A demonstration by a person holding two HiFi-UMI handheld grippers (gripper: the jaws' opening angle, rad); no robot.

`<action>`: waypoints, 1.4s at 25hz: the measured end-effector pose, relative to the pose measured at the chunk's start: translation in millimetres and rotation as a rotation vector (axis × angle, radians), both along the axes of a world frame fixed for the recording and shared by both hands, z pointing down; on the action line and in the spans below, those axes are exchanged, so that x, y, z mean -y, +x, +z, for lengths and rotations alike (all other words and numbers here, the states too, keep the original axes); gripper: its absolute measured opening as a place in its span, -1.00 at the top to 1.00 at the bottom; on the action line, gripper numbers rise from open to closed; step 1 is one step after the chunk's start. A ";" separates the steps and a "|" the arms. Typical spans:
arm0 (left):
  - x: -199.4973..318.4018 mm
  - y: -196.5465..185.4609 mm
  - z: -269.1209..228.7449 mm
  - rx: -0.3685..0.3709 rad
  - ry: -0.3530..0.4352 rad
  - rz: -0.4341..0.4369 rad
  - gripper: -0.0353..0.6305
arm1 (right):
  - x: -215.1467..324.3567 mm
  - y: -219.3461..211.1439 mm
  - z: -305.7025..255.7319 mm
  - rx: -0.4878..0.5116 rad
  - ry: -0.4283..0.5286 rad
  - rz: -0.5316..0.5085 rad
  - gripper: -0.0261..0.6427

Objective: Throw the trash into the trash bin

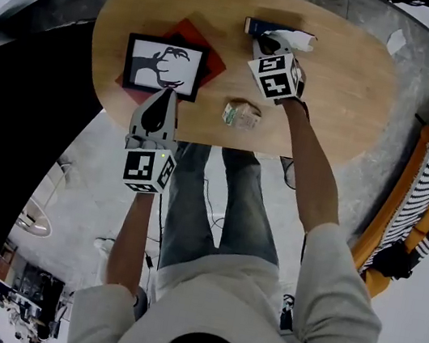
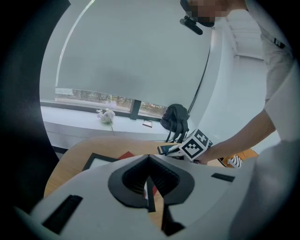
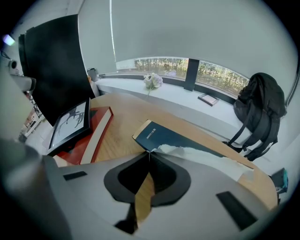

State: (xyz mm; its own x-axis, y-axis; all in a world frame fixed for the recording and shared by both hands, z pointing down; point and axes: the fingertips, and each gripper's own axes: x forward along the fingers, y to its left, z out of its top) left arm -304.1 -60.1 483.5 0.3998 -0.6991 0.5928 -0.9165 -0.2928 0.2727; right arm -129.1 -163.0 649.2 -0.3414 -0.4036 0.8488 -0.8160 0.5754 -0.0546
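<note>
2 pieces of trash show on the table (image 1: 344, 91): a white tissue (image 1: 294, 36) at upper centre, draped over a dark book (image 1: 255, 26), and a crumpled wad (image 1: 241, 115) at centre near the front edge. No bin shows in any view.

Right gripper (image 1: 263, 45): jaws together, tips at the tissue's left end. In its own view the tissue (image 3: 197, 157) runs right from the closed tips (image 3: 149, 153), so it looks pinched by a corner, long axis left-right across the book (image 3: 154, 133).

Left gripper (image 1: 162, 93): jaws together, nothing between them (image 2: 148, 157), tips at the lower edge of the frame (image 1: 165, 66).

The wad lies right of the left tips, below the right gripper's cube. Judgement: the free left gripper is better placed for the wad, but must open first.
</note>
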 end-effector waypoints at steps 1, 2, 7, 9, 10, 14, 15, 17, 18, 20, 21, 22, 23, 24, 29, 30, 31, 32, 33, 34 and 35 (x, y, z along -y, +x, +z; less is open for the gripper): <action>0.5 2.1 -0.7 -0.001 0.002 0.005 0.84 | 0.6 2.0 -2.1 0.003 0.005 0.009 0.83; 1.2 4.2 -1.8 0.000 0.005 0.012 0.84 | 1.0 4.3 -4.5 0.007 0.010 0.021 0.83; 3.6 20.9 -7.9 0.006 0.019 0.065 0.84 | -6.6 23.5 -18.5 0.032 0.032 0.086 0.83; 3.9 33.8 -10.4 0.008 0.026 0.097 0.84 | -13.9 38.1 -23.0 0.039 0.040 0.120 0.83; 3.5 42.0 -11.8 0.006 0.030 0.116 0.84 | -18.7 47.5 -24.9 0.042 0.043 0.141 0.83; -3.3 84.4 -16.5 -0.004 0.042 0.205 0.84 | -46.3 97.2 -32.0 0.037 0.053 0.233 0.83; -6.2 96.7 -17.5 -0.006 0.044 0.228 0.84 | -54.8 112.4 -33.9 0.034 0.056 0.258 0.83; -13.7 122.0 -19.1 -0.012 0.048 0.277 0.84 | -74.4 145.7 -36.7 0.026 0.060 0.316 0.83; -18.0 135.1 -19.7 -0.016 0.049 0.302 0.84 | -85.5 163.4 -37.9 0.020 0.063 0.346 0.83; -26.0 162.2 -20.4 -0.024 0.052 0.360 0.84 | -110.4 200.4 -40.6 0.004 0.070 0.414 0.83; -28.8 176.6 -20.9 -0.031 0.056 0.396 0.84 | -124.4 219.6 -41.8 -0.006 0.071 0.455 0.83; -31.0 191.3 -21.7 -0.037 0.060 0.434 0.84 | -139.2 238.7 -43.6 -0.017 0.070 0.498 0.83; -33.7 206.3 -23.1 -0.044 0.064 0.471 0.84 | -154.4 257.1 -46.3 -0.028 0.069 0.539 0.83; -37.3 221.2 -24.8 -0.049 0.068 0.504 0.84 | -170.0 275.0 -49.0 -0.038 0.067 0.576 0.83; -69.5 295.4 -33.4 -0.067 0.076 0.651 0.84 | -251.9 354.8 -57.4 -0.069 0.055 0.750 0.83; -76.6 309.2 -34.3 -0.070 0.076 0.691 0.84 | -269.3 367.0 -58.8 -0.073 0.054 0.794 0.83; -83.8 322.2 -34.6 -0.072 0.075 0.736 0.84 | -287.6 376.9 -59.9 -0.076 0.053 0.841 0.83; -91.2 334.6 -34.5 -0.075 0.073 0.782 0.84 | -306.3 385.0 -60.7 -0.078 0.052 0.889 0.83; -98.9 346.5 -34.1 -0.078 0.072 0.826 0.84 | -324.8 392.0 -60.9 -0.081 0.050 0.934 0.83; -107.0 358.0 -33.8 -0.082 0.072 0.866 0.84 | -342.7 398.3 -60.7 -0.084 0.047 0.974 0.83; -115.9 369.1 -33.9 -0.086 0.072 0.903 0.84 | -360.4 404.1 -60.2 -0.088 0.044 1.010 0.83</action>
State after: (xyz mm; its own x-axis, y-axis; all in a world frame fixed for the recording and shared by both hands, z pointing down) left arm 65.0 55.8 449.6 0.8544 -0.1327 0.5024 -0.3074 -0.9085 0.2829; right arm 275.0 197.5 589.0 0.2395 -0.5005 0.8319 -0.9222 -0.3853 0.0337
